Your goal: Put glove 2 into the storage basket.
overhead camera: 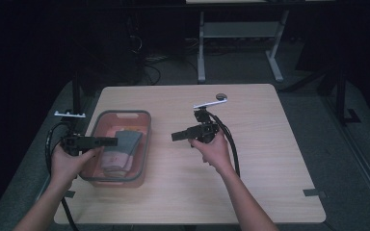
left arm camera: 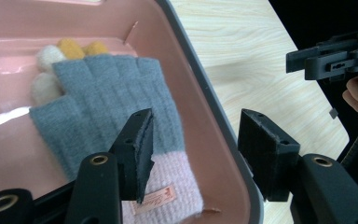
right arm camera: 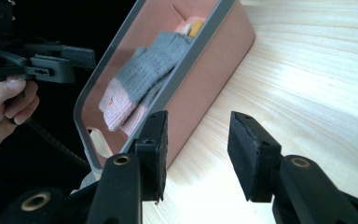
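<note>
Dark room all around; only the pale wooden surface (overhead camera: 250,163) is lit, a grey frame standing behind it. On its left side sits a pink bin (overhead camera: 145,144) with a grey glove (left arm camera: 107,93) lying inside. Left gripper (left arm camera: 193,154) hangs over the bin's rim, right gripper (right arm camera: 196,149) over bare wood beside it, both with fingers apart and empty.

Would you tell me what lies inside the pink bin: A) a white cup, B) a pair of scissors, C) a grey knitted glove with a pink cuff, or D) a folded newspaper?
C: the left gripper view shows a grey knitted glove with a pink cuff lying in the pink bin.
</note>
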### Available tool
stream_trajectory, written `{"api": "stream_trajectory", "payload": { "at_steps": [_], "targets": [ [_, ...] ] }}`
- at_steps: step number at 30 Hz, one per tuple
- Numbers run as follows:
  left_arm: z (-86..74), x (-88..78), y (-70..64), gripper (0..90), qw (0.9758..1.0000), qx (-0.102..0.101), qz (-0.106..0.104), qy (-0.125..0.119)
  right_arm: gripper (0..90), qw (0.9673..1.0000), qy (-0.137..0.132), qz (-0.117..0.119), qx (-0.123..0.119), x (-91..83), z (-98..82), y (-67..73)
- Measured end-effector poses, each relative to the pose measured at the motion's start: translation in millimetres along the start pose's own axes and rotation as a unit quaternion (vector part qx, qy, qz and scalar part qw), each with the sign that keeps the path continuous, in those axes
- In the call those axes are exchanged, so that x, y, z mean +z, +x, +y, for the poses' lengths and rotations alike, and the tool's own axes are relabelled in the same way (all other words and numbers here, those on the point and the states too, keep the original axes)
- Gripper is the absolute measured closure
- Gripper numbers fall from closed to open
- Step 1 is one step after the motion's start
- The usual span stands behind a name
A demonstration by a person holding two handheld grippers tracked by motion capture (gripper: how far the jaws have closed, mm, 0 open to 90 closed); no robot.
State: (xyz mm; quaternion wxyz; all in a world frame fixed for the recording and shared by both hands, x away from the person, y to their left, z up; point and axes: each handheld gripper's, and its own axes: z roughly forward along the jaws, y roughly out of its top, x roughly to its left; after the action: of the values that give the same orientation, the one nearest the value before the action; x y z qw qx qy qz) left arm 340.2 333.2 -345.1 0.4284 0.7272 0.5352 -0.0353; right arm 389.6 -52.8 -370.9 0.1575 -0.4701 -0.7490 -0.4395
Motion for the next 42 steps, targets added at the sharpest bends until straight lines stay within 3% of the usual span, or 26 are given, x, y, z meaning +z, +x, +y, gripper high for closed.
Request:
{"api": "stream_trajectory", "payload": {
  "at_steps": [20, 42],
  "targets": [
    [4.2, 7.8, -17.5, 40.1, 0.9994, 0.026, -0.020, -0.014, 53.0, 0.9999, -0.007, -0.014, -0.004, -21.3, -3.8, -8.6],
    [6.2, 23.3, -45.5, 35.1, 0.9971, 0.052, -0.054, -0.006, 46.2, 0.9996, -0.011, -0.022, 0.013, -39.0, -16.4, -27.1]
  ]
}}
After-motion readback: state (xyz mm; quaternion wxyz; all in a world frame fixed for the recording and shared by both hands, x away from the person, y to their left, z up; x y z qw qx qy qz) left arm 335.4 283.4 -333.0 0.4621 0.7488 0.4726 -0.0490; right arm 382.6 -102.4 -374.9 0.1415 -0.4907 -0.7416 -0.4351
